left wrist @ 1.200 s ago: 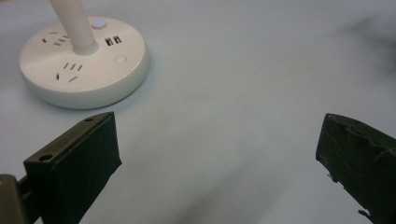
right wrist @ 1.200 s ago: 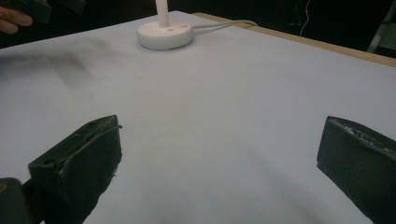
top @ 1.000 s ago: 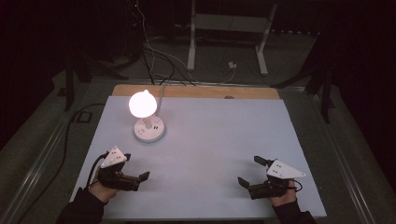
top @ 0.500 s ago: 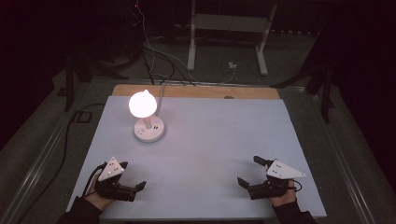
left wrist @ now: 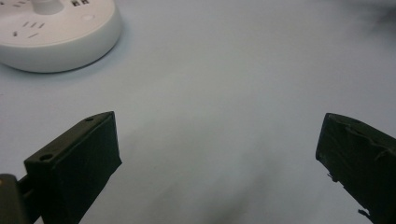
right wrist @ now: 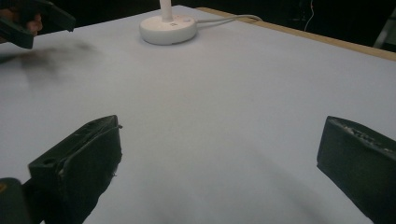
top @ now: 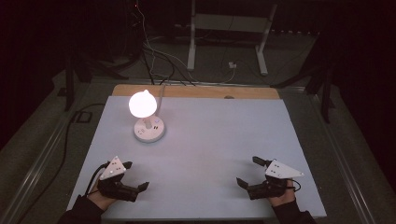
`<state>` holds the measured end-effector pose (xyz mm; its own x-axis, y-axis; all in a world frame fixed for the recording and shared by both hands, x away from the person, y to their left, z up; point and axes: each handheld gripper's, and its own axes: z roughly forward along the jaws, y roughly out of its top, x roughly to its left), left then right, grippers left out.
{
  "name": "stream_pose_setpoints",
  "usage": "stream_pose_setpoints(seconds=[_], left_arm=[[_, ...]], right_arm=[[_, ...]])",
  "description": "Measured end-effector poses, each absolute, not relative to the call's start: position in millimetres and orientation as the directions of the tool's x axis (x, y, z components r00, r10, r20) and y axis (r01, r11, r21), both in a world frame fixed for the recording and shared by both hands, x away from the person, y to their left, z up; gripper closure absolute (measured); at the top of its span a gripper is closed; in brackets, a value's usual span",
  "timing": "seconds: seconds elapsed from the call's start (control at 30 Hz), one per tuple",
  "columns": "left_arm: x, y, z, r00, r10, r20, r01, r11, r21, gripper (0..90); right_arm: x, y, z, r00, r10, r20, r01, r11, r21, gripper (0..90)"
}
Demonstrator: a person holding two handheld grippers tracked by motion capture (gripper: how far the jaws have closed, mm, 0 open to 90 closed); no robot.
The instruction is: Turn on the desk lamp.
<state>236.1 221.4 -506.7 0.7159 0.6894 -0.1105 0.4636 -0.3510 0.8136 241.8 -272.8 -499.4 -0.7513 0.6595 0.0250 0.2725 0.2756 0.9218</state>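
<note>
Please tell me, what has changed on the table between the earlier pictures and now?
The left gripper moved back toward the person's edge of the table, away from the lit lamp, with its jaws open and empty. The right gripper, also open, and the lamp stayed where they were.

One lit lamp [top: 148, 122], two grippers, one table [top: 219, 140].

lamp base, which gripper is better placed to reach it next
Left, probably. The left gripper sits on the same side of the table as the round lamp base, jaws open, nearer to it. The right gripper is across the table, farther off.
</note>
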Motion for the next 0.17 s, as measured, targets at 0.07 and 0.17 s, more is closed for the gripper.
stream_pose_setpoints(seconds=[0.07, 0.17], left_arm=[[236.6, 221.3, -506.8, 0.719, 0.683, -0.128, 0.47, -0.341, 0.814, 0.3], [237.4, 220.5, -507.6, 0.717, 0.685, -0.126, 0.474, -0.348, 0.809, 0.3]], right_arm=[[242.1, -272.8, -499.7, -0.751, 0.659, 0.027, 0.275, 0.276, 0.921, 0.0], [242.2, -272.9, -499.8, -0.751, 0.66, 0.025, 0.275, 0.278, 0.92, 0.0]])
